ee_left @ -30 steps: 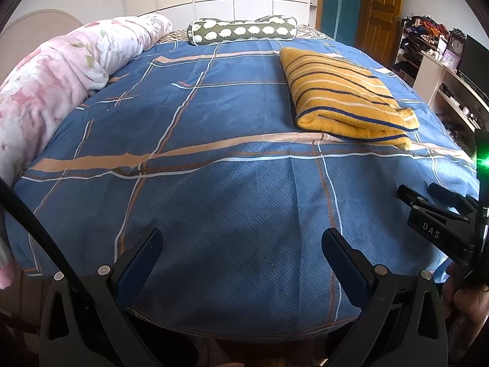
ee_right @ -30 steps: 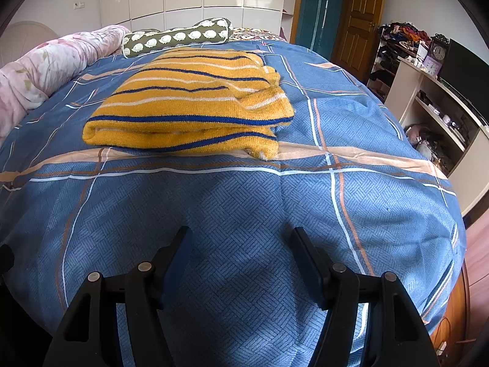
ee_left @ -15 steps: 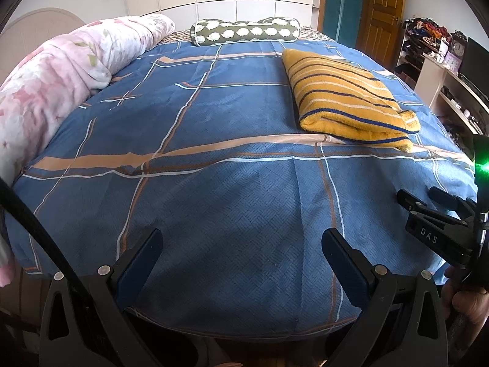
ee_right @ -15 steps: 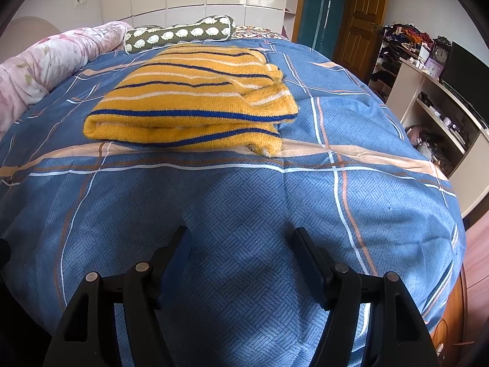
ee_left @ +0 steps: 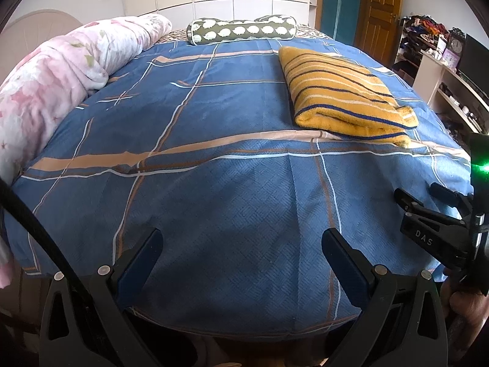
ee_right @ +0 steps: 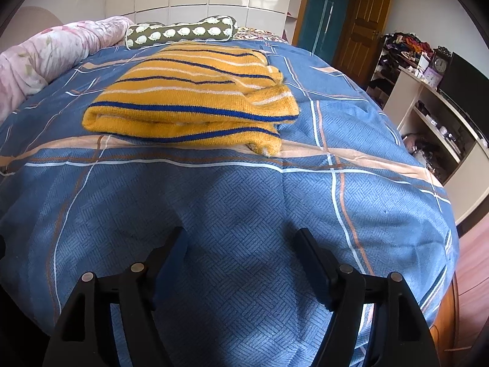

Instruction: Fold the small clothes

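Note:
A yellow knit sweater with blue and white stripes (ee_right: 195, 98) lies folded in a flat stack on the blue plaid bedspread (ee_right: 244, 202). It also shows in the left wrist view (ee_left: 342, 94), at the bed's right side. My left gripper (ee_left: 241, 244) is open and empty, low over the bed's near edge, well short of the sweater. My right gripper (ee_right: 241, 244) is open and empty over the bedspread, a short way in front of the sweater. The right gripper's body (ee_left: 437, 229) shows at the right edge of the left wrist view.
A rolled pink floral quilt (ee_left: 61, 79) lies along the bed's left side. A green patterned bolster (ee_left: 241, 30) lies at the head. White shelves with clutter, a clock and a dark screen (ee_right: 443, 98) stand right of the bed. A wooden door (ee_right: 363, 24) is behind.
Both grippers have eased slightly forward and up; the sweater sits a little lower and larger in both views. Both jaws stay open. The sweater has not moved.

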{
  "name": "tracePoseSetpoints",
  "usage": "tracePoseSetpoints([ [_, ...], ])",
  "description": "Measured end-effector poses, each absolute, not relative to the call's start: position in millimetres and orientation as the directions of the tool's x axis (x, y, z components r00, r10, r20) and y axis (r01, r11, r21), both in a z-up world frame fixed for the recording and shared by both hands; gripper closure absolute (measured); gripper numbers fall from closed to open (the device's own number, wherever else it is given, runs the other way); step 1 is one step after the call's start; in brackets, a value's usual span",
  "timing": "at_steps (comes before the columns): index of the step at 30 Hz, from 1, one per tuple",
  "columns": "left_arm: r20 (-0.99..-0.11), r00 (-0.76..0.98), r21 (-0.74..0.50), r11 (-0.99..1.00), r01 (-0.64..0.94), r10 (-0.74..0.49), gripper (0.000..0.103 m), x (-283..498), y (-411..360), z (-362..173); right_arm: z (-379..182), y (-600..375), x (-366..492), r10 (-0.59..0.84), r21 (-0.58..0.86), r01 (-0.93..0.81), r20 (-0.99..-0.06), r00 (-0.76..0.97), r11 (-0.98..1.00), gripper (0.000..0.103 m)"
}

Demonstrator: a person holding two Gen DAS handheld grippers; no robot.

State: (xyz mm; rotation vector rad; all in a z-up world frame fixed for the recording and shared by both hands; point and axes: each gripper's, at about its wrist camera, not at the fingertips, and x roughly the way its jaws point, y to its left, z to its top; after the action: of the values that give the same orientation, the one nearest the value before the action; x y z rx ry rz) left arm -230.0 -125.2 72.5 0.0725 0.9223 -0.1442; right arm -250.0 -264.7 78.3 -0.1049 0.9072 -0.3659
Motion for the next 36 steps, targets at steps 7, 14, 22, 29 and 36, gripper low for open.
tracePoseSetpoints([
  [7,-0.802,0.591,-0.003,0.989,0.150,-0.092,0.000,-229.7,-124.6,71.2,76.4,-260.3,-249.5,-0.385,-0.285,0.262,-0.737,0.556,0.922,0.023],
  [14,-0.810,0.579,-0.001,0.989,0.147,-0.087,0.000,-228.1,-123.9,68.4,76.0,-261.1,-249.0,-0.396,-0.297,0.265,-0.733,0.553,0.918,0.021],
  [22,-0.812,0.578,0.002,0.989,0.149,-0.085,0.000,-227.9,-124.4,67.8,75.6,-261.1,-248.4,-0.404,-0.305,0.265,-0.728,0.554,0.915,0.019],
  [29,-0.814,0.576,0.006,0.990,0.144,-0.079,0.000,-228.4,-124.2,67.3,74.8,-260.7,-248.1,-0.411,-0.310,0.270,-0.725,0.553,0.911,0.017],
  [36,-0.817,0.572,0.006,0.989,0.146,-0.079,0.000,-228.9,-124.9,66.6,74.5,-260.5,-247.6,-0.418,-0.318,0.271,-0.721,0.553,0.908,0.016],
])
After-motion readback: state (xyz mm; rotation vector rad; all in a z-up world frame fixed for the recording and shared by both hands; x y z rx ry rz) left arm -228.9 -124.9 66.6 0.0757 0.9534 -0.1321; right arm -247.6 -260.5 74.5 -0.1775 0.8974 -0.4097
